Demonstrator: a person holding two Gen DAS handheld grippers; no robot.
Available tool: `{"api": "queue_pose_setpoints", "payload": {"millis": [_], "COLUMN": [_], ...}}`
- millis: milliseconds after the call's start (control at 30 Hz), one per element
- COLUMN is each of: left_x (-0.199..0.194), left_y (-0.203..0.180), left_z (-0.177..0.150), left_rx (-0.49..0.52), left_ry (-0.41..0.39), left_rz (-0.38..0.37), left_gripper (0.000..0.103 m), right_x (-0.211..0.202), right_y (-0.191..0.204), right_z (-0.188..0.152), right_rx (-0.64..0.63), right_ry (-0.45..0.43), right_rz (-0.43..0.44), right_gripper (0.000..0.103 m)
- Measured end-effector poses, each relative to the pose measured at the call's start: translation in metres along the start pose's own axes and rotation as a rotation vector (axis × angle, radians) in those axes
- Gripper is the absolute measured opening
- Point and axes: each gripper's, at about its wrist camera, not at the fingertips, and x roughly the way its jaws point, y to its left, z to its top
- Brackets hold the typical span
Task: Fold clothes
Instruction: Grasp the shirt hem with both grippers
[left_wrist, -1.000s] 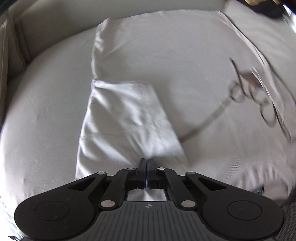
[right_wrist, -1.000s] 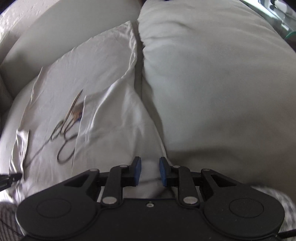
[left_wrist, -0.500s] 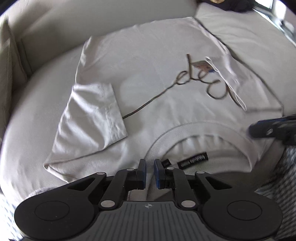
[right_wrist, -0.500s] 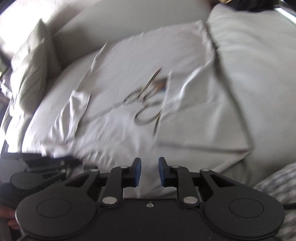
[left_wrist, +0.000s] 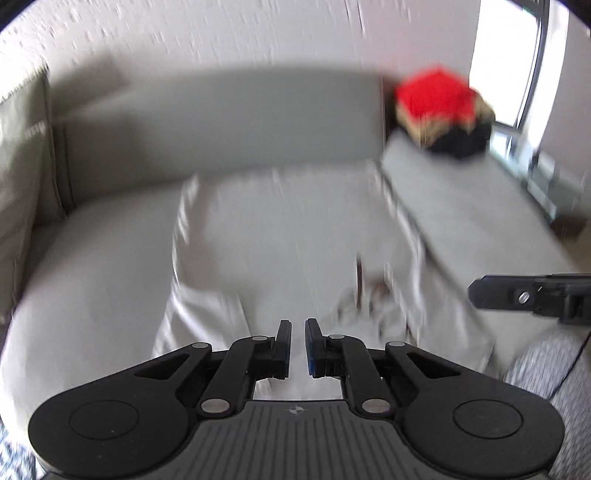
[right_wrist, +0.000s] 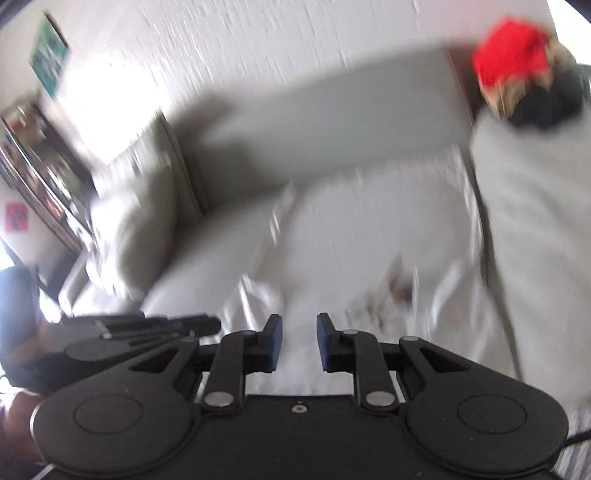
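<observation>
1. The pale T-shirt (left_wrist: 295, 236) lies spread on the sofa (left_wrist: 110, 266), ahead of and below both claws, its sides folded in.
2. The left gripper (left_wrist: 296, 341) has just been opening; a narrow gap shows, with nothing between its jaws.
3. The right gripper (right_wrist: 298, 341) stands slightly apart, holding nothing.
4. A stack of folded clothes (left_wrist: 443, 110), red on top, sits far ahead to the right.

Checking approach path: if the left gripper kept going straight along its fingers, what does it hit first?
Most likely the pale T-shirt spread on the sofa seat. The left gripper points down at it, jaws slightly apart with nothing between them. Motion blur makes depth uncertain, but nothing else appears in that line.
</observation>
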Motion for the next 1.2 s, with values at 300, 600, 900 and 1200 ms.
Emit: {"api": "queue_pose_setpoints", "payload": {"millis": [300,600,900,1200], "left_x": [0.073,0.246,0.289,0.280], "left_y": [0.066,0.135,0.170,0.192], "left_z": [0.056,0.038,0.024,0.065], "left_rx": [-0.050,-0.175,-0.263,-0.293], "left_ry": [-0.074,0.141,0.205,0.045], "left_rz": [0.079,0.097,0.186,0.051], "left_gripper": [0.012,0.006,0.004,0.005], "right_x": [0.067,0.207,0.227,0.219], "right_y": [-0.077,-0.221,-0.234,-0.215], "right_z": [0.085,0.065,0.038,0.079], "right_rx": [0.137,0.325,0.237,0.291], "right_ry": [-0.133,0.029,0.051,-0.162], "right_rz": [-0.064,-0.290,-0.537,-0.323], "right_gripper": [0.027,0.016,0.000,0.006]}}
